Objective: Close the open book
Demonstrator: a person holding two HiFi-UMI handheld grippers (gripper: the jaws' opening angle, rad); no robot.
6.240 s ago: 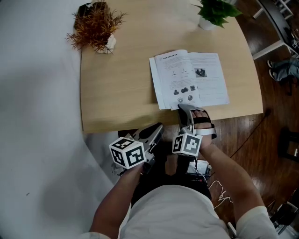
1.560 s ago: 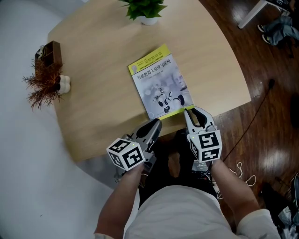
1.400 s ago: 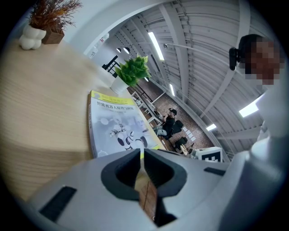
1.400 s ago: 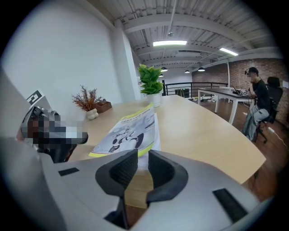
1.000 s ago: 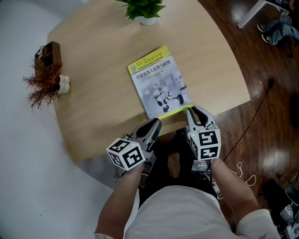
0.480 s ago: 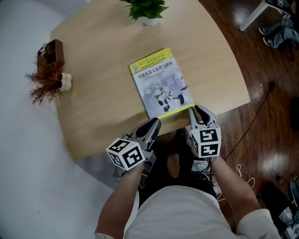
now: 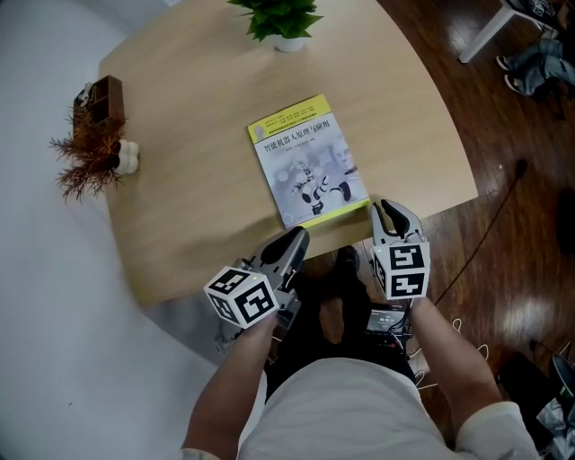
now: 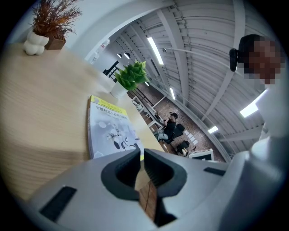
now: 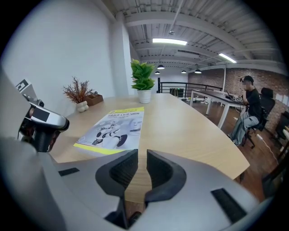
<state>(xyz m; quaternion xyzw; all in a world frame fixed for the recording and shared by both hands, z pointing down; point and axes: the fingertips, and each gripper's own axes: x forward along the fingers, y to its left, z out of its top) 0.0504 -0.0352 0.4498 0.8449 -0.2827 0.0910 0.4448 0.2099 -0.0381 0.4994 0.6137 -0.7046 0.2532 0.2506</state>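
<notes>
The book [image 7: 310,162] lies closed and flat on the wooden table [image 7: 198,180], its yellow and grey cover facing up. It also shows in the left gripper view as the book [image 8: 110,131] and in the right gripper view as the book [image 9: 115,128]. My right gripper [image 7: 382,207] hovers at the table's near edge, just off the book's near right corner, its jaws [image 9: 142,160] slightly apart with nothing between them. My left gripper [image 7: 301,235] sits below the table edge at the book's near left, its jaws [image 8: 141,158] drawn together and empty.
A green potted plant [image 7: 278,18] stands at the table's far edge. A dried brown plant with a small box [image 7: 90,148] sits at the far left. Wooden floor lies to the right of the table. A person [image 9: 248,108] sits at a desk far behind.
The book lay open with its pages up several seconds ago and is now closed, cover up. Over the last second both grippers have barely moved.
</notes>
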